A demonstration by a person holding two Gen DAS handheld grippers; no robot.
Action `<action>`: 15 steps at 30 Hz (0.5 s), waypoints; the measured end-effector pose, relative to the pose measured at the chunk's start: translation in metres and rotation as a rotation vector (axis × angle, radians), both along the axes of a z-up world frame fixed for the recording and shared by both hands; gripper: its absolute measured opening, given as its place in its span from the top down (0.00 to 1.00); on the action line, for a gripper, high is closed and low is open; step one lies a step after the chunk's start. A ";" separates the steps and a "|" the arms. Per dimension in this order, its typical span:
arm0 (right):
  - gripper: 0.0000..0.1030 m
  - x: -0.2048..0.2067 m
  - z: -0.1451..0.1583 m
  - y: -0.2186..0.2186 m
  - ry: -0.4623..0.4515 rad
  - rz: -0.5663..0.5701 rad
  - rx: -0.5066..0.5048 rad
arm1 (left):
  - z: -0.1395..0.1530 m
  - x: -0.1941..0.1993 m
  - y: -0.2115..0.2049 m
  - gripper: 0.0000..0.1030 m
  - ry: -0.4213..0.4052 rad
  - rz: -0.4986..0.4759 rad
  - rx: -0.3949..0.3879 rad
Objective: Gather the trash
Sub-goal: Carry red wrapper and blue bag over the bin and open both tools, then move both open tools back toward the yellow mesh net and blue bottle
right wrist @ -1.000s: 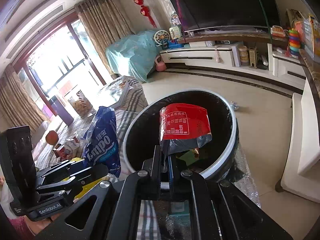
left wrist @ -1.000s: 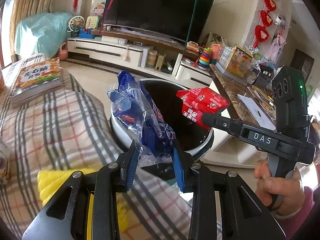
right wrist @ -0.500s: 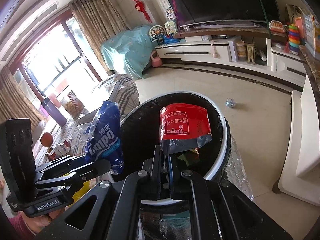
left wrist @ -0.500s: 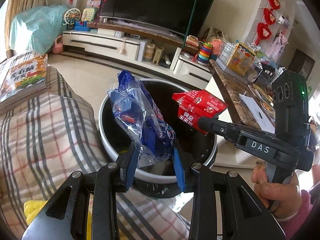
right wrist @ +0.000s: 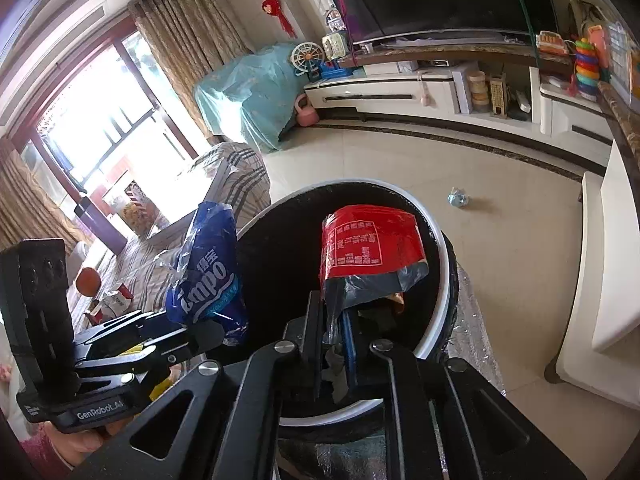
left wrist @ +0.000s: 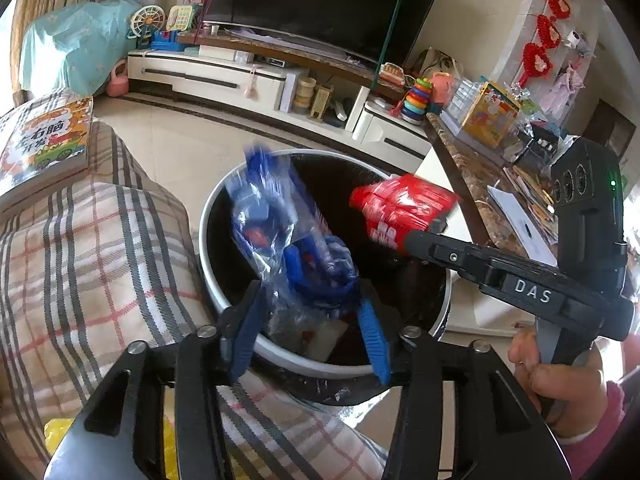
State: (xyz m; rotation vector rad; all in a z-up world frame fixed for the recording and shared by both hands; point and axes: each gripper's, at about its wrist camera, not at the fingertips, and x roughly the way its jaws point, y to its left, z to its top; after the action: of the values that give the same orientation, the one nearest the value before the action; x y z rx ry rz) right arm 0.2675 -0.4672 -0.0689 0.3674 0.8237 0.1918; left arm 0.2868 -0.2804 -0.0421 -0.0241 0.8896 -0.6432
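Note:
A round bin with a white rim and black liner stands on the floor beside a plaid-covered surface; it also shows in the right wrist view. My left gripper is open over the bin's near rim, and the blue plastic wrapper sits loose between its spread jaws, blurred. In the right wrist view the blue wrapper is at the left gripper's tips. My right gripper is shut on a red snack wrapper and holds it over the bin's mouth. The red wrapper also shows in the left wrist view.
A plaid cloth covers the surface left of the bin, with a book on it. A yellow item lies under my left gripper. A TV cabinet lines the far wall. A small crumpled scrap lies on the floor.
My left gripper's jaws have spread apart and released the blue wrapper over the bin. Both grippers have moved further over the bin. The right gripper still holds the red wrapper.

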 end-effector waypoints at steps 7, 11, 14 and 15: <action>0.57 -0.007 0.009 -0.003 -0.031 -0.026 0.010 | 0.006 -0.009 0.007 0.43 -0.029 0.014 -0.005; 0.40 -0.014 0.015 -0.003 -0.056 -0.045 0.016 | 0.009 -0.022 0.025 0.38 -0.052 0.044 -0.011; 0.21 -0.023 0.019 0.005 -0.083 -0.047 0.015 | 0.011 -0.035 0.041 0.36 -0.064 0.074 -0.022; 0.18 -0.026 0.020 0.009 -0.091 -0.044 0.017 | 0.011 -0.039 0.048 0.34 -0.065 0.086 -0.029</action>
State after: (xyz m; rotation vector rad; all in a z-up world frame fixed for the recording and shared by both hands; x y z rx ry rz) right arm 0.2419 -0.4582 -0.0489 0.3896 0.7240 0.1733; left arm 0.2475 -0.2320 -0.0312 -0.0670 0.8118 -0.5732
